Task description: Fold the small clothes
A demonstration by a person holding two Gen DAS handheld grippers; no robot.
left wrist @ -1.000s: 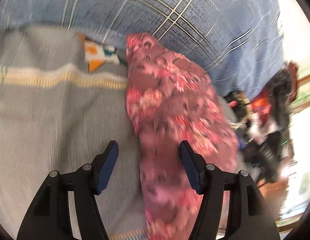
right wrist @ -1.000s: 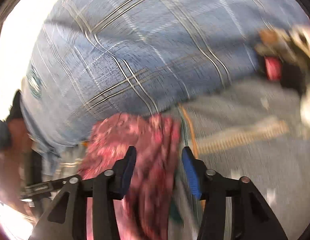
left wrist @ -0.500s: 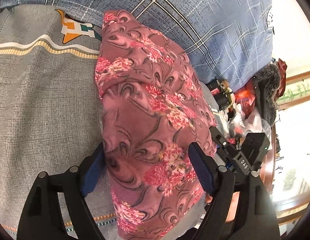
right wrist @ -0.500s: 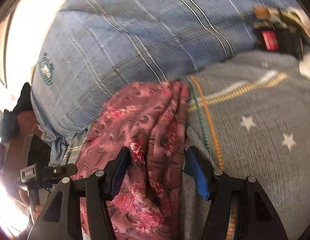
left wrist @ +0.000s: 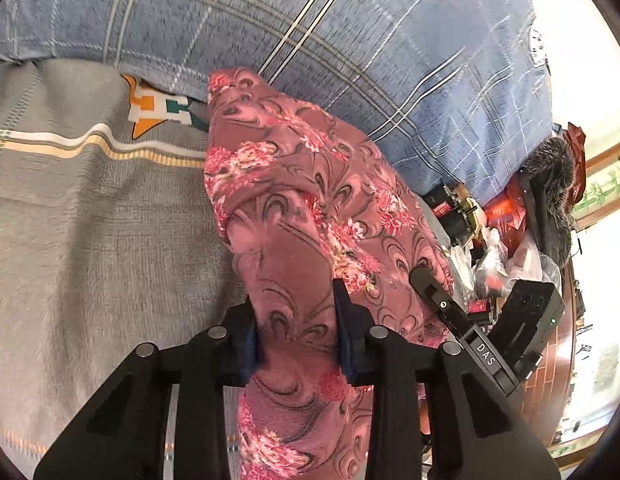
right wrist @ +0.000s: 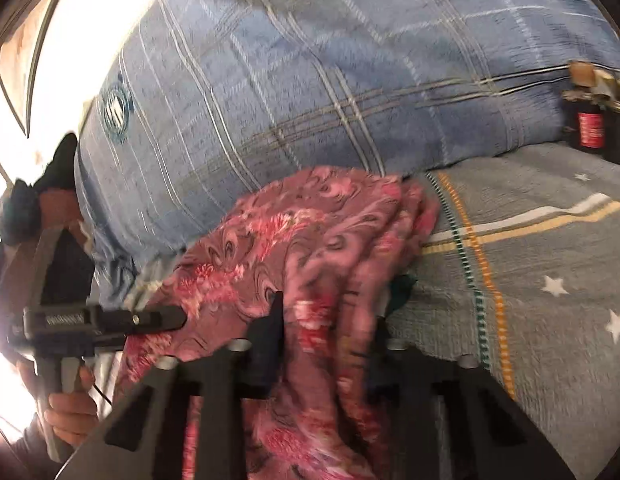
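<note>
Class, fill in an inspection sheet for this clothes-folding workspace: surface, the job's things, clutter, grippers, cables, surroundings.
Surface: grey blanket with stripes and stars.
Job's things: pink floral garment, bunched, lying against the blue plaid pillow.
Clutter: red-labelled bottle and plastic bags at the blanket's edge.
Grippers: left gripper and right gripper both shut on the garment.
Cables: nothing seen.
Surroundings: bright window light; details washed out.
</note>
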